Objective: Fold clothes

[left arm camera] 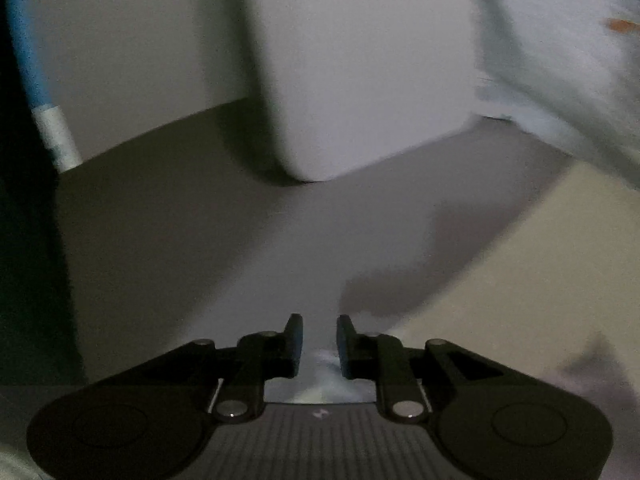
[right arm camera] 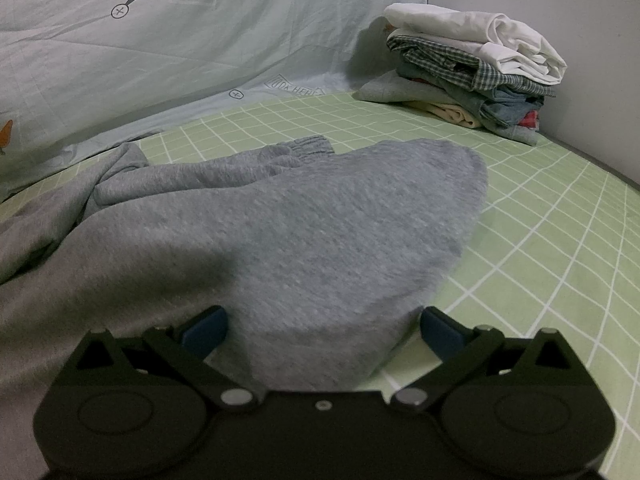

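Item: grey sweatshirt (right arm camera: 304, 216), spread on the green checked sheet (right arm camera: 540, 248), near a folded stack (right arm camera: 472, 68). Right gripper (right arm camera: 322, 330) is held wide open, jaws astride the garment's near edge, nothing clamped; left gripper (left arm camera: 319, 344) is narrowly parted, with pale fabric between its fingers, grip uncertain. Both layers are best pinched before lifting.

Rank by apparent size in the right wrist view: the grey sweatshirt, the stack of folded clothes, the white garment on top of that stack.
1. grey sweatshirt, though it lies nearest the camera
2. stack of folded clothes
3. white garment, only part of the stack
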